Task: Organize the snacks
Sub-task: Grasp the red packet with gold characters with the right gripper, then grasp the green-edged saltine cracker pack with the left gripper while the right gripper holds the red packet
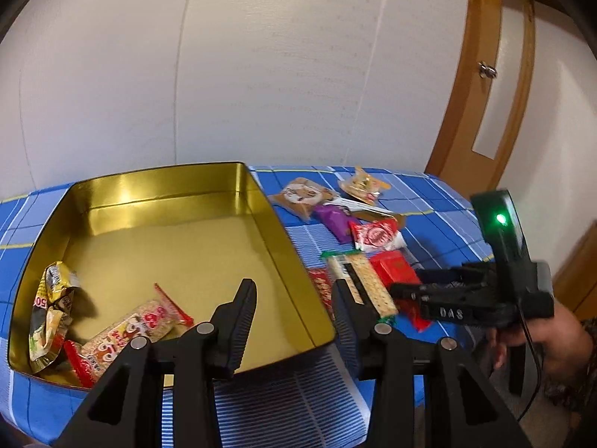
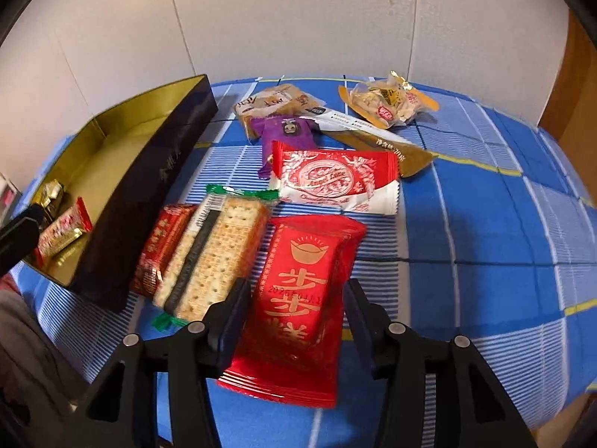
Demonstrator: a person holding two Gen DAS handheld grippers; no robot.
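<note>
A gold-lined tin box (image 1: 261, 201) stands on the blue checked cloth, dark outside in the right wrist view (image 2: 149, 186). It holds a rice-cracker packet (image 1: 127, 332) and a crumpled yellow packet (image 1: 52, 306). My left gripper (image 1: 294, 321) is open and empty above the box's near right corner. My right gripper (image 2: 294, 313) is open, its fingers on either side of a red packet with gold characters (image 2: 302, 291) that lies on the cloth. A cracker packet (image 2: 220, 254) lies just left of it. The right gripper also shows in the left wrist view (image 1: 406, 291).
More snacks lie behind: a red-and-white packet (image 2: 335, 179), a purple packet (image 2: 283, 134), a brown packet (image 2: 276, 102), a yellow bag (image 2: 388, 104), a dark red packet (image 2: 164, 239). A wall is behind, a wooden door (image 1: 488, 86) at the right.
</note>
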